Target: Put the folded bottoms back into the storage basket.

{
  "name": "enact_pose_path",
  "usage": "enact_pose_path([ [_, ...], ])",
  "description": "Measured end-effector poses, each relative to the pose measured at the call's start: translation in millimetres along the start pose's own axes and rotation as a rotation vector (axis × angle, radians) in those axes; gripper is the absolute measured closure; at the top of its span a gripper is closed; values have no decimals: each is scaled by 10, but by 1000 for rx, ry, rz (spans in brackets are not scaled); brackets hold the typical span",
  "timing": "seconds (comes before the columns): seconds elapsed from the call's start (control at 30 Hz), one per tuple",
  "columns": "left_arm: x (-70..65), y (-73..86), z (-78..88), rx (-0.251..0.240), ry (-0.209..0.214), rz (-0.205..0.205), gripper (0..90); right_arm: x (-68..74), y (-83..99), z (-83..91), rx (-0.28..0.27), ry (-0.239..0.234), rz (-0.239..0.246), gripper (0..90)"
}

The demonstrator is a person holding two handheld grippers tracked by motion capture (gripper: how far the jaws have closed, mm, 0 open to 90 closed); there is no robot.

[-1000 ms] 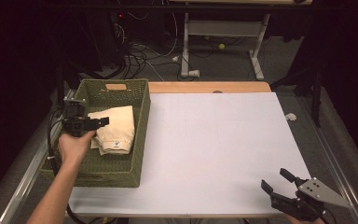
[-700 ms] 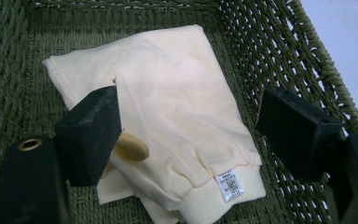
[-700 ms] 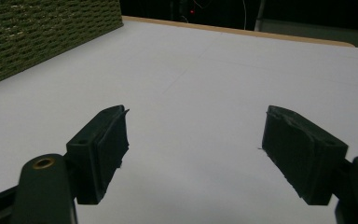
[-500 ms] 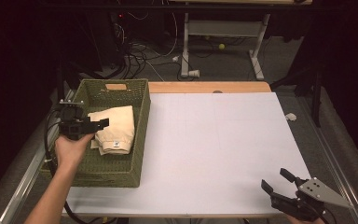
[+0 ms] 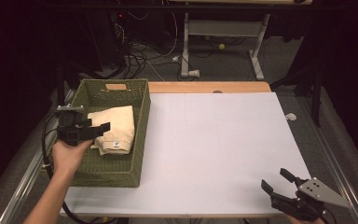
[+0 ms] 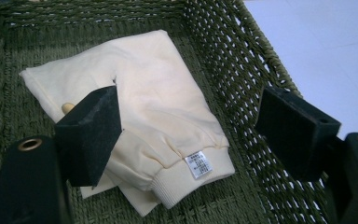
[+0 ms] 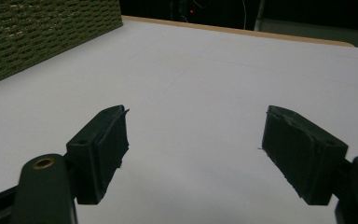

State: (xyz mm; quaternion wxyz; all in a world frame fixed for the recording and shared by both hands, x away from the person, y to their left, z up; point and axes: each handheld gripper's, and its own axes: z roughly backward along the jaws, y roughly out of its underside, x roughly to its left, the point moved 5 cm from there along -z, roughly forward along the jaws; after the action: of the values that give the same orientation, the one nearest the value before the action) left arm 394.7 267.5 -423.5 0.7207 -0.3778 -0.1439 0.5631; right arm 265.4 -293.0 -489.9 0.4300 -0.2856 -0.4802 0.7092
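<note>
The basket [image 5: 121,168] is coarse woven wicker, dull olive and rough. In it the garment [image 6: 158,107] is soft matt cream cloth with a ribbed cuff and a small printed label [image 6: 198,164]. The left gripper [image 6: 200,126] has matt black foam-like pads [image 6: 93,130], as does the right gripper [image 7: 200,149]. The table [image 5: 223,140] has a smooth matt white top, edged with wood.

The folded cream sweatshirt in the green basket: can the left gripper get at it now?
Probably yes. The left gripper hangs open right over the sweatshirt, and the wicker basket has no lid and holds nothing on top of the sweatshirt.
</note>
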Motion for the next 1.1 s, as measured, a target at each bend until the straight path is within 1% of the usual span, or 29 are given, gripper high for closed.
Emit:
enact_pose_path([
  [0.1, -36, 17, 29, -6, 2, -16, 214, 0, -1, 0, -1, 1, 1, 231],
  [0.3, -106, 56, 84, -25, 20, -34, 214, 0, -1, 1, -1, 1, 1, 231],
  [0.4, -142, 84, 106, -24, 25, -50, 213, -1, -1, 1, -1, 1, 1, 231],
  [0.53, -182, 111, 125, -26, 35, -61, 213, 0, 0, 0, 0, 1, 1, 231],
  [0.7, -244, 152, 169, -42, 56, -72, 213, 0, 0, 1, -1, 2, 1, 231],
  [0.87, -290, 185, 210, -44, 63, -86, 213, 1, 0, 1, 0, 1, 2, 231],
  [0.97, -314, 206, 228, -49, 63, -96, 214, 0, 0, 1, 0, 1, 2, 231],
  [1.03, -328, 228, 231, -44, 62, -107, 214, 2, 0, 1, 1, 0, 2, 231],
  [1.1, -336, 238, 230, -44, 60, -109, 213, 4, 0, 0, 0, -1, 2, 231],
])
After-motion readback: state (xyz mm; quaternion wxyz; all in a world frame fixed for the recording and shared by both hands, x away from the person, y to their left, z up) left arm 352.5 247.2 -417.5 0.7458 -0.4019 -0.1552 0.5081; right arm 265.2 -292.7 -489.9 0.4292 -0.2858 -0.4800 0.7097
